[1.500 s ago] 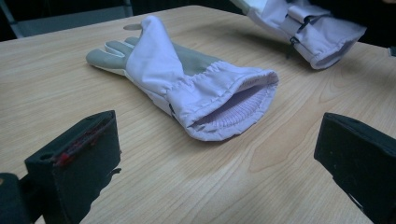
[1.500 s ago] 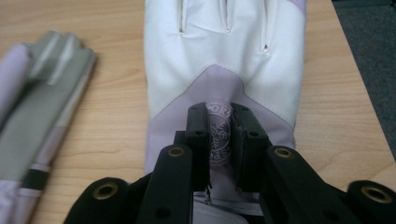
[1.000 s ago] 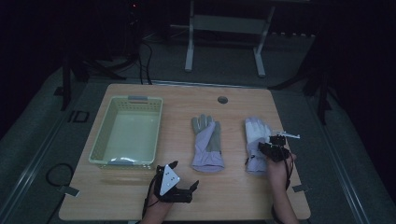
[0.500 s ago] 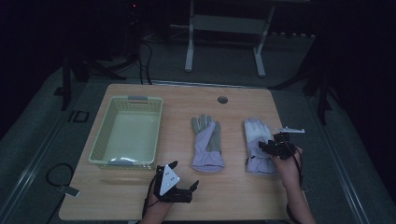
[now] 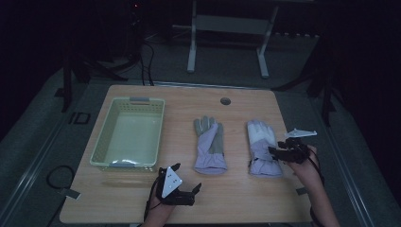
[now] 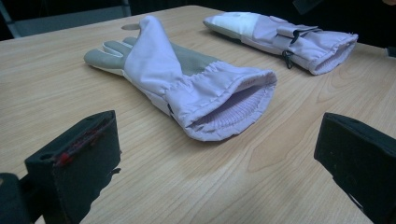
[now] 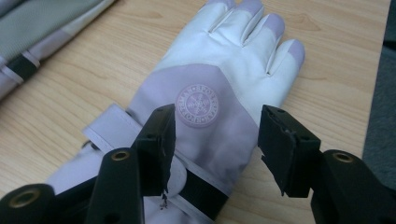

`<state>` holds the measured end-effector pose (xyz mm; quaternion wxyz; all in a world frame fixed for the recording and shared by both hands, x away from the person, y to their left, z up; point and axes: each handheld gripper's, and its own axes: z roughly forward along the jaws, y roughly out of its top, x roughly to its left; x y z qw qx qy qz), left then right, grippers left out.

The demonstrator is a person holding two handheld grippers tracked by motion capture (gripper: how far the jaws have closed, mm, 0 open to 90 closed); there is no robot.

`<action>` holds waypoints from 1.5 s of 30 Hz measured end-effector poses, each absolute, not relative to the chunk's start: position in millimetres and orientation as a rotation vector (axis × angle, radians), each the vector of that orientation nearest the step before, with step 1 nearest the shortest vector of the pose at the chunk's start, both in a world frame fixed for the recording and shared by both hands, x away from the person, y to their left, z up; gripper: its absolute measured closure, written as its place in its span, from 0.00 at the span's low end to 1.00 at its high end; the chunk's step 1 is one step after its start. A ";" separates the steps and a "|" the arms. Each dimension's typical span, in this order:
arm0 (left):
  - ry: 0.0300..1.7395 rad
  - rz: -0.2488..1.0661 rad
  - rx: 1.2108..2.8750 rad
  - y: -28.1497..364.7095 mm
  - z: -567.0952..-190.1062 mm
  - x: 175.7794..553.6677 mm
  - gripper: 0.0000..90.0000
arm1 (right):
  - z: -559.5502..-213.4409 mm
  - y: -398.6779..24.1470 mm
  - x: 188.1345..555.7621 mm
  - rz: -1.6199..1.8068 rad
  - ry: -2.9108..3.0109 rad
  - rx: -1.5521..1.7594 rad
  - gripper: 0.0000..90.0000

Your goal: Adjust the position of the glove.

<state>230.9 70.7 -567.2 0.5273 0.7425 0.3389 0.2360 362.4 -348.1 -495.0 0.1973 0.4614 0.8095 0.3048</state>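
- The right hand-held gripper (image 5: 283, 152) hovers over the cuff end of the right glove (image 5: 261, 144), its blocky black jaws parted with nothing between them; in the right gripper view they frame the glove's wrist strap (image 7: 196, 179).
- That glove lies back up near the counter's right edge: pale lilac fabric, whiter fingers, a round snowflake badge (image 7: 200, 105) and a dark strap across the wrist.
- The left hand-held gripper (image 5: 182, 189) rests low near the counter's (image 5: 236, 198) front edge, jaws spread wide and empty, pointing at the open cuff of the left glove (image 6: 187, 79).
- This glove lies at mid-counter, with a grey palm patch, a gathered elastic wrist and a ribbed knit lining.
- A pale green slotted plastic basket (image 5: 97, 156) sits on the left of the wood-grain counter.
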 end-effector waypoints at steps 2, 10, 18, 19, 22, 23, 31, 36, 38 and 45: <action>0.811 0.564 1.775 70.8 -567.2 231.0 0.00 | -497.0 -346.8 363.1 0.865 2.279 1.284 0.50; 0.810 0.563 1.775 70.9 -567.2 231.0 0.00 | -516.4 -334.0 378.8 0.839 2.317 1.282 0.48; 0.811 0.567 1.770 70.9 -567.3 230.6 0.00 | -533.2 -334.2 384.7 0.874 2.362 1.352 0.69; 0.811 0.566 1.770 71.0 -567.3 230.7 0.00 | -533.5 -334.3 384.8 0.878 2.362 1.366 0.70; 0.812 0.565 1.771 71.1 -567.2 230.8 0.00 | -532.8 -333.5 385.4 0.868 2.374 1.384 0.79; 0.813 0.566 1.772 71.1 -567.2 230.9 0.00 | -529.9 -329.1 385.5 0.829 2.384 1.393 0.85; 0.813 0.566 1.769 71.2 -567.2 230.7 0.00 | -518.9 -332.6 382.3 0.872 2.330 1.450 0.89; 0.815 0.566 1.770 71.2 -567.2 230.9 0.00 | -500.5 -342.0 381.1 0.931 2.280 1.485 0.90; 0.815 0.566 1.771 71.2 -567.2 230.9 0.00 | -491.7 -343.1 380.3 0.951 2.270 1.483 0.90; 0.816 0.566 1.772 71.2 -567.1 231.0 0.00 | -462.1 -335.9 379.4 1.006 2.254 1.451 0.90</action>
